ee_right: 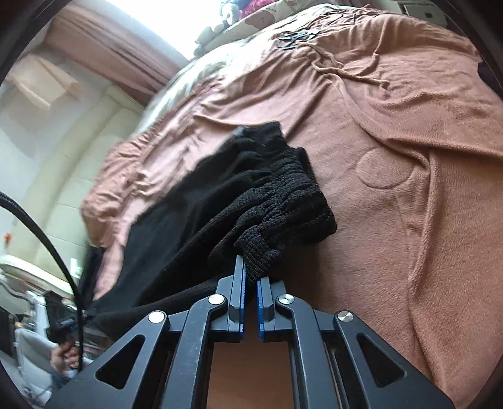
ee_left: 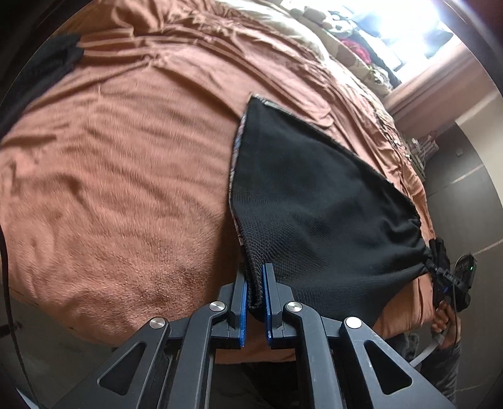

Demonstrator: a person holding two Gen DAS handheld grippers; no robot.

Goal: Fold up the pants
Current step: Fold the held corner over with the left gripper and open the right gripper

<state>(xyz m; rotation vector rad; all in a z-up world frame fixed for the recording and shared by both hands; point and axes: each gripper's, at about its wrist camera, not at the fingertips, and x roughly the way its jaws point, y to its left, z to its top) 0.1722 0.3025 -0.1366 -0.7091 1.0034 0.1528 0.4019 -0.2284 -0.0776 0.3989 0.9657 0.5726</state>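
the black knitted pants (ee_left: 301, 201) hung stretched between the two tongs, above the near part of a bed covered with a rust-brown fleece blanket (ee_left: 110, 188). in the left wrist view the cloth spread out ahead and to the right of the left tongs (ee_left: 255, 284) as a flat dark sheet, its far corner pointing away over the blanket and a strip of patterned lining showing along its left edge. the left tongs were pinching a gathered corner of the pants between their blue pads, the pads almost together with only the cloth between them. at the far right of that sheet the fabric bunched into a tight knot where the right tongs (ee_left: 435, 267) gripped it, with a person's hand (ee_left: 446, 321) on the handle below.

in the right wrist view the pants (ee_right: 251, 201) rose straight ahead of the right tongs (ee_right: 250, 280), the ribbed waistband piled in thick folds just above the pads and the smoother cloth trailing off to the left toward the left tongs (ee_right: 86, 310). the right tongs were pinching a fold of that ribbed band, pads nearly pressed together.

the blanket lay wrinkled on every side of the tongs. beyond it, far from both tongs, patterned pillows (ee_right: 251, 19) sat under a bright window (ee_left: 393, 22) with a pinkish curtain (ee_right: 103, 50).
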